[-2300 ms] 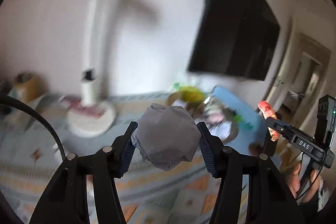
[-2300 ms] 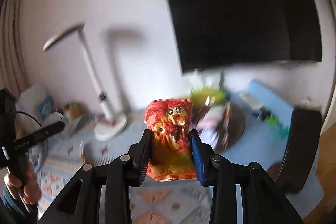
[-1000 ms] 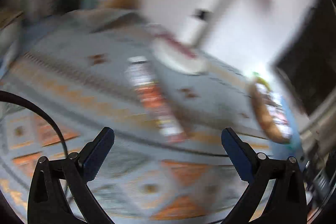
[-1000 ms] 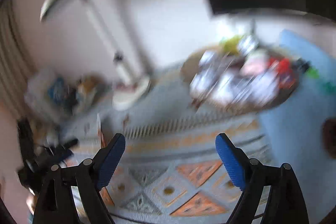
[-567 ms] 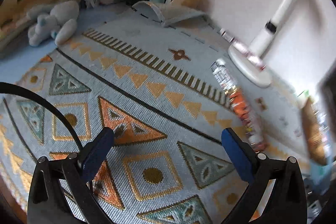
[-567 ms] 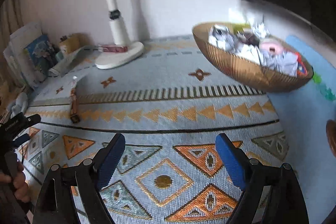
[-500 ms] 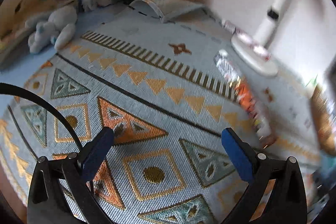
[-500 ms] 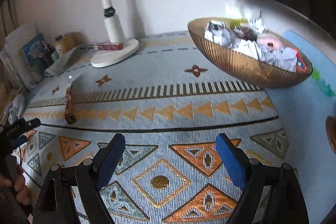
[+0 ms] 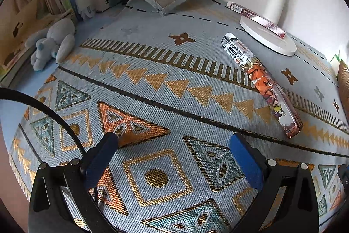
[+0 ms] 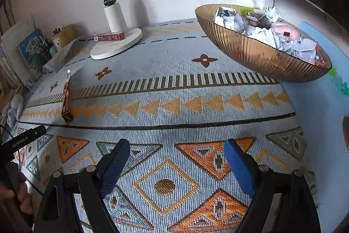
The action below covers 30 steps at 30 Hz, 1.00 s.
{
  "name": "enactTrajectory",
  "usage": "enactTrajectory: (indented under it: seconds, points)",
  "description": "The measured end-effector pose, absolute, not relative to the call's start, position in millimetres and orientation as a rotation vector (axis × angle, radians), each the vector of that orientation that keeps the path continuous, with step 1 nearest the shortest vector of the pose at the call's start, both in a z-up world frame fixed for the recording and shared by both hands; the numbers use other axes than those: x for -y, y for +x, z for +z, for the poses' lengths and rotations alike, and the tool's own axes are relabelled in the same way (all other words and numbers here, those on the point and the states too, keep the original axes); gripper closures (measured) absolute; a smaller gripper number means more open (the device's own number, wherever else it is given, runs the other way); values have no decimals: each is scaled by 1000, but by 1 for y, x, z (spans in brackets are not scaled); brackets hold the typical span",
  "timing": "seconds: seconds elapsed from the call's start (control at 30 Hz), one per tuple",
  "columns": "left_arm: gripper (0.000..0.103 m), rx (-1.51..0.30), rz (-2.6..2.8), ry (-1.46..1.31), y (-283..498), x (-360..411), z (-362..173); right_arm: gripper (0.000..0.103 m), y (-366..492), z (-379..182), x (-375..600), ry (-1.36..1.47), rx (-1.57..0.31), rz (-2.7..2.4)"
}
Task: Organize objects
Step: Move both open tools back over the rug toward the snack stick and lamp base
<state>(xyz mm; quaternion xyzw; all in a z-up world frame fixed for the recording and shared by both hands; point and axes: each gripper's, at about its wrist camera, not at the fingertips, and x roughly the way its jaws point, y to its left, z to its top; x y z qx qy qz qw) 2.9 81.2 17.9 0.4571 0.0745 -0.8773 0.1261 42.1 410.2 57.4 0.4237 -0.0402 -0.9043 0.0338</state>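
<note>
Here both claws gape wide and empty: the left claw (image 9: 172, 158) is nearer the long box (image 9: 261, 84), lying mid-desk up-right of it, long axis running toward the lamp (image 9: 268, 36); the right claw (image 10: 174, 163) is farther.

A pale blue woven cloth (image 9: 152, 71) carries orange, gold and teal triangles; the ribbed bowl (image 10: 250, 51) looks coppery-gold; blue gripper pads (image 9: 244, 163).
</note>
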Motion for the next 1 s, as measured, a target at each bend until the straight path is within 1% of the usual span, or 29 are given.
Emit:
enactTrajectory:
  seconds: [0.13, 0.23, 0.6, 0.67, 0.7, 0.73, 0.87, 1.0]
  points:
    - [1, -217, -2555, 1331, 3, -81, 18, 16, 39, 55, -411, 1336, 134, -2747]
    - [1, -215, -2556, 1331, 2, -80, 18, 11, 35, 52, -412, 1355, 149, -2726]
    - [1, -213, -2551, 1331, 2, -80, 17, 9, 34, 53, -411, 1366, 134, -2724]
    - [1, -212, -2550, 1331, 1, -81, 17, 5, 32, 53, -410, 1371, 133, -2710]
    - [0, -210, -2553, 1333, 0, -82, 17, 1, 31, 52, -409, 1374, 127, -2700]
    - [0, -209, -2555, 1335, -1, -82, 17, 0, 29, 51, -408, 1381, 115, -2690]
    - [0, -207, -2556, 1336, -1, -82, 17, 0, 27, 50, -403, 1406, 58, -2698]
    - [0, -208, -2555, 1335, 0, -81, 18, 0, 27, 50, -404, 1398, 76, -2696]
